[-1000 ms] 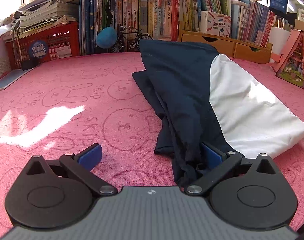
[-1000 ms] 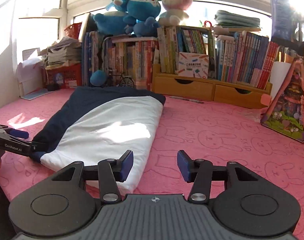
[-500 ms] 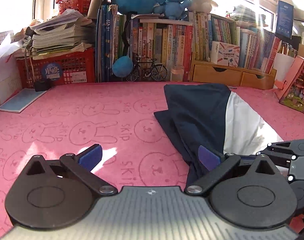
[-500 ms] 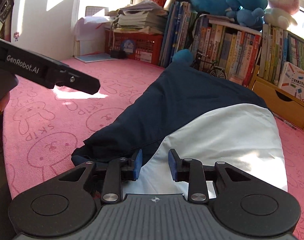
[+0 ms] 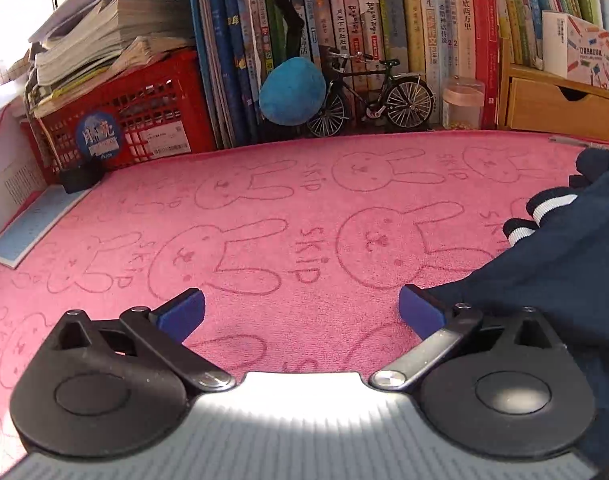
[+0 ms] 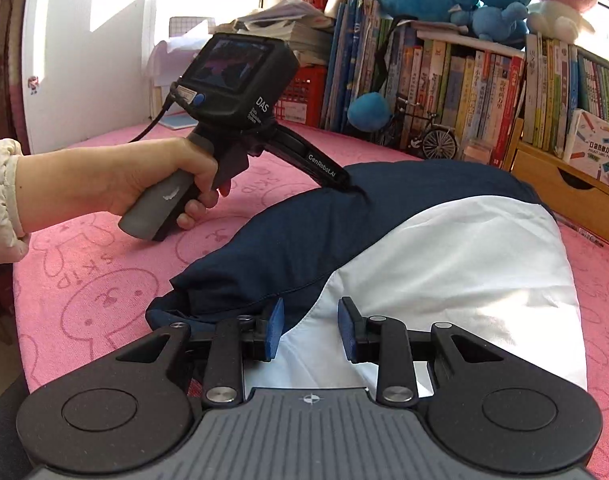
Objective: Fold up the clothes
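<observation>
The navy and white garment [image 6: 404, 248] lies folded on the pink surface [image 6: 104, 300], books [image 6: 456, 80] at the far edge. The right tongs [image 6: 310, 330] stand partly apart over its near edge, pads just clear of the cloth, gripping nothing. The left tongs [image 5: 300, 312] are spread wide and empty over bare pink, the right pad touching the garment's left side.

Pink rabbit-print mat [image 5: 288, 216] underneath. Behind: red crate [image 5: 144, 120] under stacked papers [image 5: 104, 36], book row [image 5: 384, 32], toy bicycle [image 5: 376, 96], blue plush [image 5: 291, 90], wooden drawers [image 5: 560, 104].
</observation>
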A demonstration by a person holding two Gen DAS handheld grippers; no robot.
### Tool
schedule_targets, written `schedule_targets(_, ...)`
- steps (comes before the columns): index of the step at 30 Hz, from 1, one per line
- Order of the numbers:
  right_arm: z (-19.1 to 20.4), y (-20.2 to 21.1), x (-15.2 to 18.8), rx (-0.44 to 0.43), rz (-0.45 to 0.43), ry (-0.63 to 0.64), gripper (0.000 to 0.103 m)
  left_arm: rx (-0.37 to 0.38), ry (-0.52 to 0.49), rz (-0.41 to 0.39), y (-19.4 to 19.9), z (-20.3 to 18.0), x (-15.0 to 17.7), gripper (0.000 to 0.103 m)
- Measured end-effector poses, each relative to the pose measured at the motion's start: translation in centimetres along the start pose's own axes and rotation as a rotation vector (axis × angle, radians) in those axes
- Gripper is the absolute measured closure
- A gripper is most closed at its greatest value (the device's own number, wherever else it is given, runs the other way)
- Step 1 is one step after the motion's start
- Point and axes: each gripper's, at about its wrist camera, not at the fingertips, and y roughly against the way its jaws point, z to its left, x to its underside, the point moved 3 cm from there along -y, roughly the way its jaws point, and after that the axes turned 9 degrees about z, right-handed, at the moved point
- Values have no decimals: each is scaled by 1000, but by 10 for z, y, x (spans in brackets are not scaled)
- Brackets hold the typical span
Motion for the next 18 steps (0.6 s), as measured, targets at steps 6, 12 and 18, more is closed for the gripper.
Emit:
schedule_targets(6, -4, -1, -2, -43, 5, -20, 65, -50, 55, -15, 16, 1, 0, 8)
schedule_targets(12, 0, -4, -3, -32, 6, 1, 63, 262, -59, -196, 97, -35, 2, 9)
schedule_targets(18, 3, -4, -3, -33, 6, -2, 62, 376, -413, -147, 94, -130, 4, 5)
